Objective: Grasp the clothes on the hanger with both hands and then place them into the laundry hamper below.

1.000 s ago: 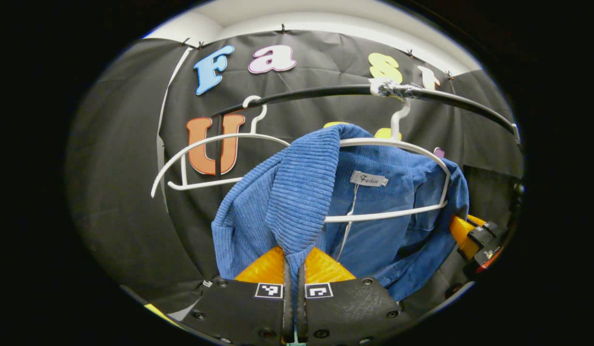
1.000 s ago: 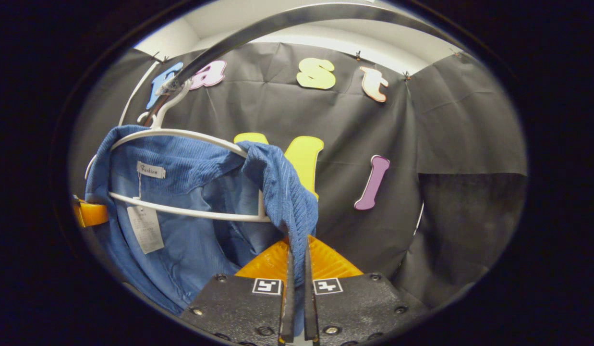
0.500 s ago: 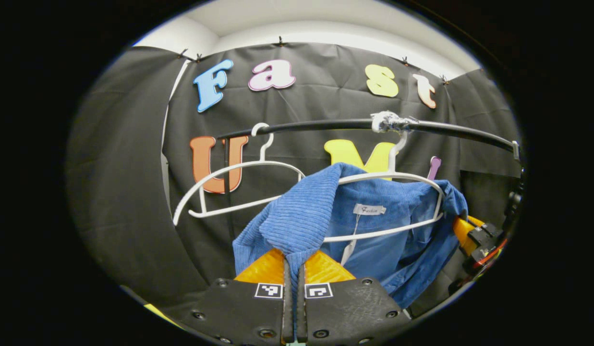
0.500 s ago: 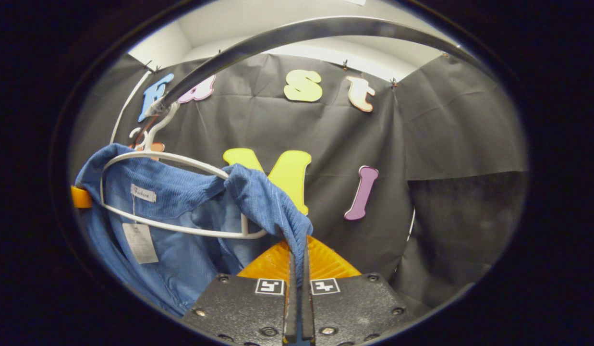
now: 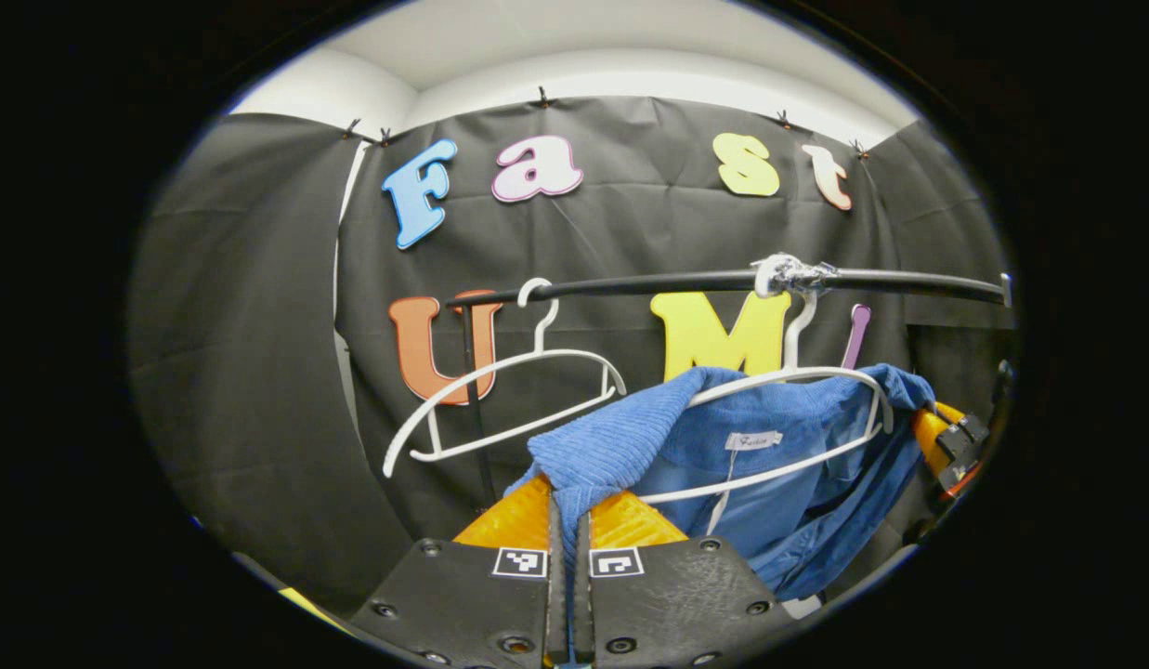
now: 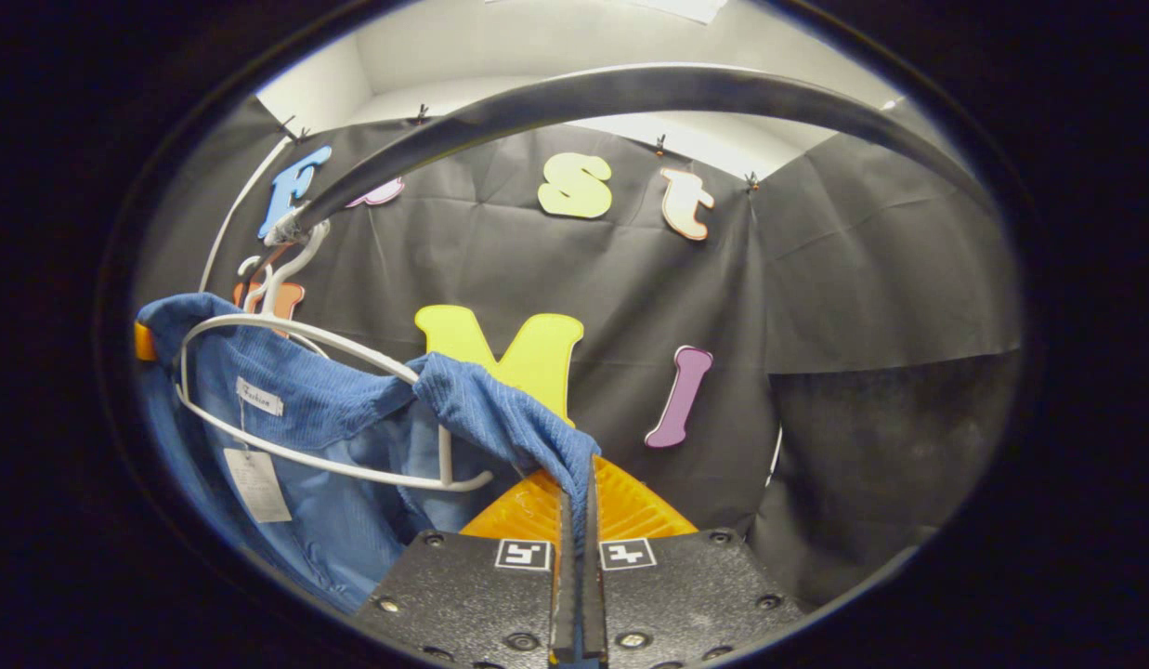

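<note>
Left gripper (image 5: pixel 566 520): fingers pressed together on a fold of the blue shirt (image 5: pixel 778 465), at its near shoulder.
Right gripper (image 6: pixel 579 506): fingers clamped on the shirt's other shoulder.
Shirt: hung on a white hanger (image 5: pixel 797 390), both shoulders pulled off the hanger's ends; a tag dangled inside the collar.
Hanger: hooked on the black rail (image 5: pixel 685 282).
Second hanger (image 5: pixel 500 400): bare, on the same rail, beside the first.

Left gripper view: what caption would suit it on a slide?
Left gripper pinches a blue corduroy shirt off its white hanger; an empty hanger hangs beside.
</note>
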A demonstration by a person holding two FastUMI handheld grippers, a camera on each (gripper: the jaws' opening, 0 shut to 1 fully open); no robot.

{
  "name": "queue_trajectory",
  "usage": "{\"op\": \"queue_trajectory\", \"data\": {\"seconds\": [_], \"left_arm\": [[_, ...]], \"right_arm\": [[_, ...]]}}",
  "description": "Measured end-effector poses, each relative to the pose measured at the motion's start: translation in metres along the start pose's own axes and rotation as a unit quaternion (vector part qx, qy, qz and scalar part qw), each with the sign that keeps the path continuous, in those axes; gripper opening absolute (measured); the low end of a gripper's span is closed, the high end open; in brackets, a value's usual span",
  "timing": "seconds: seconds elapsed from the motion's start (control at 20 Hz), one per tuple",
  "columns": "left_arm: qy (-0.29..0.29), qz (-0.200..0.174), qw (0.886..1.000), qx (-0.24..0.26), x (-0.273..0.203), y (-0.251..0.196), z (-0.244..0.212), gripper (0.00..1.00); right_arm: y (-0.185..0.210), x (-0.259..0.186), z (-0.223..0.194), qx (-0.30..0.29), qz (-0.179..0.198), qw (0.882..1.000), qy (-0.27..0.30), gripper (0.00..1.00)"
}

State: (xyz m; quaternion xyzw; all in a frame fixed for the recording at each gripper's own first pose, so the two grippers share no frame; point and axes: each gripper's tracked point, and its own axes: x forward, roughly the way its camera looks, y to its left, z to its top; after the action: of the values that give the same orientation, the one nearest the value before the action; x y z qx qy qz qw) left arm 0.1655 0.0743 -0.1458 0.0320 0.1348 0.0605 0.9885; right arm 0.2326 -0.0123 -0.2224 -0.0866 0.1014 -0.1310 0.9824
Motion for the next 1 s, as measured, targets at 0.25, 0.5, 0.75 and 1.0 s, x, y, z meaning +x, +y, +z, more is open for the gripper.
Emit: {"op": "queue_trajectory", "data": {"seconds": [0.25,0.5,0.75,1.0], "left_arm": [[-0.009,0.004,1.000,0.021,0.011,0.016,0.022,0.07],[-0.004,-0.008,0.999,0.041,0.018,0.024,0.022,0.07],[0.006,-0.019,0.999,0.044,0.025,0.033,0.026,0.07],[0.009,-0.023,0.997,0.070,0.045,0.056,0.038,0.07]], "right_arm": [[-0.004,0.002,0.013,-0.013,-0.008,1.000,-0.018,0.06],[-0.011,0.010,0.020,-0.021,-0.013,0.999,-0.029,0.06],[-0.017,0.018,0.023,-0.036,-0.012,0.998,-0.041,0.06],[-0.017,0.028,0.026,-0.056,-0.006,0.997,-0.055,0.06]]}}
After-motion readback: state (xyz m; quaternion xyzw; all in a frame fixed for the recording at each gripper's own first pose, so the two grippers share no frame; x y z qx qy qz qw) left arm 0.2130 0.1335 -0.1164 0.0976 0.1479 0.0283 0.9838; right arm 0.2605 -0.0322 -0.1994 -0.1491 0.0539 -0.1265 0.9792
